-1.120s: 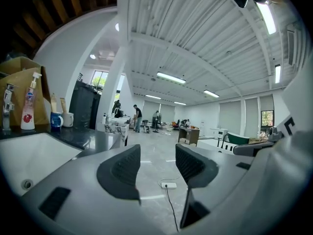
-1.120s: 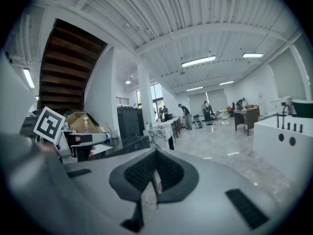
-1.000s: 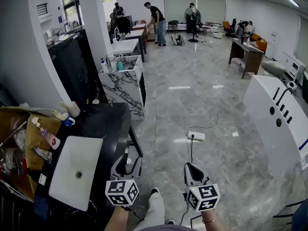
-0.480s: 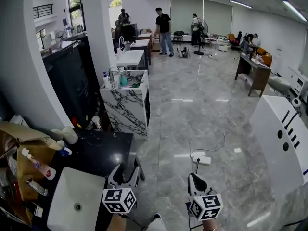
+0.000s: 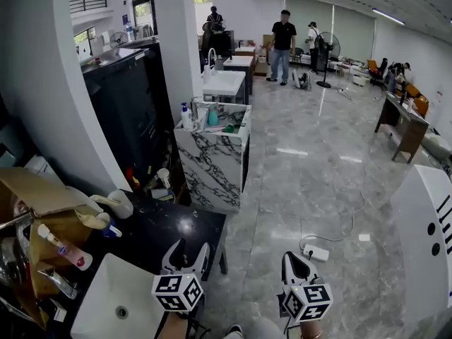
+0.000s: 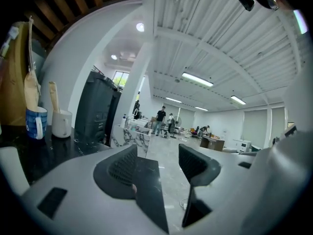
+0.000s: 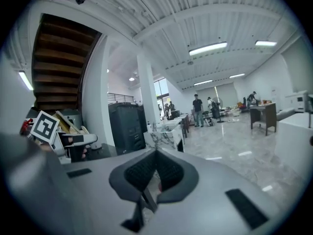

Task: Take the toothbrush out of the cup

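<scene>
A white cup [image 5: 121, 205] and a blue cup [image 5: 110, 229] stand on the black counter [image 5: 169, 235], left of and beyond my grippers. Each holds a cream-coloured stick. In the left gripper view the white cup [image 6: 61, 124] carries an upright cream toothbrush [image 6: 53, 96], and the blue cup [image 6: 36, 123] stands beside it. My left gripper [image 5: 188, 249] hovers over the counter's near right part, well short of the cups, and in its own view the left gripper [image 6: 164, 165] is open with nothing between the jaws. My right gripper [image 5: 288, 258] hangs over the floor, and in its own view the right gripper [image 7: 156, 156] is shut and empty.
A white sink [image 5: 106, 302] is set into the counter at lower left. An open cardboard box [image 5: 42, 196] with bottles stands left of the cups. A marble-fronted basin unit [image 5: 212, 161] stands beyond, a power strip [image 5: 316, 251] lies on the floor, and people stand far back.
The view has moved forward and swung left. The counter, cups and marble unit now lie lower and nearer in frame. Both grippers stay at the bottom edge.
</scene>
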Action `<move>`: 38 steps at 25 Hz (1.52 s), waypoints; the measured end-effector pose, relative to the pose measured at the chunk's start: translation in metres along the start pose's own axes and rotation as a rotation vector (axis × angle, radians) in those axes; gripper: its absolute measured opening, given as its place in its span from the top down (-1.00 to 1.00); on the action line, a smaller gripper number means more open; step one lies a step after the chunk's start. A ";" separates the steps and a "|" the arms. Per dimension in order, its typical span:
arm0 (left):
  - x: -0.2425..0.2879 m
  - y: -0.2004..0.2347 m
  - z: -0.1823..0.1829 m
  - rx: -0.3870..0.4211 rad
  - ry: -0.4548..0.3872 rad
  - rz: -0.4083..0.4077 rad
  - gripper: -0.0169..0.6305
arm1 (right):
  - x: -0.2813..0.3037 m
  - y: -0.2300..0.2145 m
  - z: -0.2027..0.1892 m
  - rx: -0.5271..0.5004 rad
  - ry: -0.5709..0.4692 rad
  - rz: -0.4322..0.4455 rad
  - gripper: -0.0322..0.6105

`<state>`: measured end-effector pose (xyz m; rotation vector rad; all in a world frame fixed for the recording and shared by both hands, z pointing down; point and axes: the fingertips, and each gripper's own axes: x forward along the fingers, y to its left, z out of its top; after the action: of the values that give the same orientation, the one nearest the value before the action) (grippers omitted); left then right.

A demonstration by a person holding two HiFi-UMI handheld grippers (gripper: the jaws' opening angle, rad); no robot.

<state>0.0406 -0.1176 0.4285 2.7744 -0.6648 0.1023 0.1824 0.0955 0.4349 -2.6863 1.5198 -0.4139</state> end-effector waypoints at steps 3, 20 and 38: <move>0.005 0.029 0.007 -0.009 -0.016 0.079 0.14 | 0.037 0.012 0.005 -0.011 0.004 0.068 0.89; -0.068 0.159 0.044 -0.099 -0.175 0.849 0.14 | 0.228 0.160 0.034 -0.174 0.142 0.847 0.89; -0.129 0.255 0.063 -0.135 -0.229 1.039 0.14 | 0.221 0.306 -0.011 -0.307 0.227 1.184 0.89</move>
<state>-0.1898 -0.2974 0.4168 2.0418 -1.9976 -0.0528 0.0307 -0.2502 0.4466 -1.3953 2.9888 -0.4073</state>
